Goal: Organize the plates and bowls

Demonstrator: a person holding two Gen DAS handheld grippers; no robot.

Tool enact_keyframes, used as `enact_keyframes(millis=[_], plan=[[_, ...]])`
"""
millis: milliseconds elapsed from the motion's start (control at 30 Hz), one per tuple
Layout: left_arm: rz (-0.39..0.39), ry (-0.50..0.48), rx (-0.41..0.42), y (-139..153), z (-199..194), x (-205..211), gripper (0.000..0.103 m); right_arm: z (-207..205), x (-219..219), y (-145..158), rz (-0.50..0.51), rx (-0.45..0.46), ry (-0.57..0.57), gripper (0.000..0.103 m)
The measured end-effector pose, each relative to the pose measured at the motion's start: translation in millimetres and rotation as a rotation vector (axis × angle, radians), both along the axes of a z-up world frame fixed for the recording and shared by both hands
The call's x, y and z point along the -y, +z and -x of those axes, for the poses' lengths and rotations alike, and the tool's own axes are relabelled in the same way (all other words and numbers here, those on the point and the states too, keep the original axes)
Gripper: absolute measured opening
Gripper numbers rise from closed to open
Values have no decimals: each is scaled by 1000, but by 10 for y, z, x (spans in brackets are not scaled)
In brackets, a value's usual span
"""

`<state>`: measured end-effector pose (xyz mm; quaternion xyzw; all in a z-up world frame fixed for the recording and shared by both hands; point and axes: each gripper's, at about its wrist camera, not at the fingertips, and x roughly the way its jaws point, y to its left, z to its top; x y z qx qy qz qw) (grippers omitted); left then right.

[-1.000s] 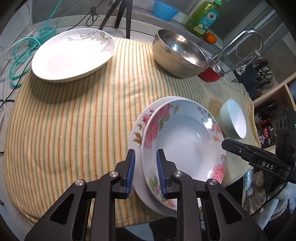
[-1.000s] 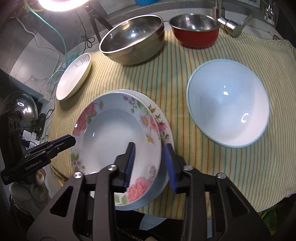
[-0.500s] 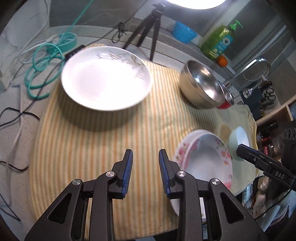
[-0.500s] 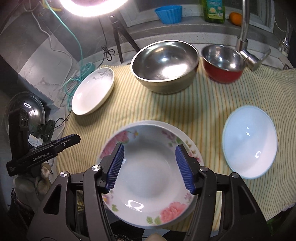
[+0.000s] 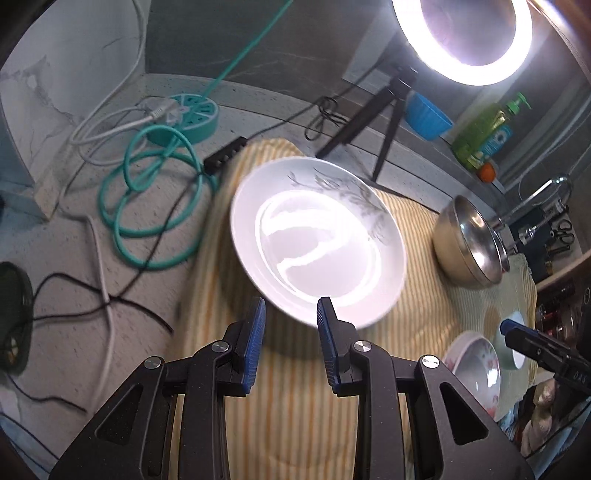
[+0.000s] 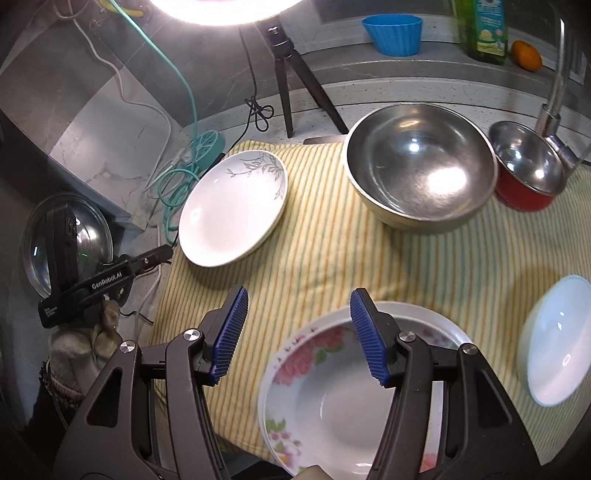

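Left gripper (image 5: 290, 312) tilts downward, jaws narrowly parted (nothing between them); right gripper (image 6: 297, 308) likewise tilts down, jaws wider, empty.

Bare striped cloth (image 6: 332, 258) between white plate (image 6: 232, 210) and steel bowl (image 6: 419, 177) (tripod (image 6: 291, 74) behind), floral plates (image 6: 351, 398) nearest

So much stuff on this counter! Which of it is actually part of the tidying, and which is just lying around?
Part of the job:
- white plate with grey leaf pattern
- floral dishes, stacked
- large steel bowl
- red bowl
- pale blue bowl

Just lying about:
- ring light on its tripod
- teal cable
- green soap bottle
- orange fruit
- blue cup
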<state>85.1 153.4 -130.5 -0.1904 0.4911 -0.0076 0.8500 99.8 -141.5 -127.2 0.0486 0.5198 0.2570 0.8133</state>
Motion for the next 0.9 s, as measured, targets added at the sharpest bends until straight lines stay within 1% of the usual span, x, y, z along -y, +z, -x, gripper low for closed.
enact_keyframes(millis=[233,300,400,533,900], plan=[[1,-17,4,-64,-243,-222,27,-239,-271,-113,-17,-36,-22,60],[-1,-9,-1,-96,-302,-280,27,-313,-319,-150,-27,-49,-29,60],[23,2,-7,-155,-397,-377,27,-428,-402,-208,-37,-63,-36,60],[14,-2,-10,-206,-501,-427,27,-590,-499,-315,-43,-91,-47,60],[-7,-29,-16,-314,-701,-423,27,-845,-710,-501,-28,-118,-61,40]])
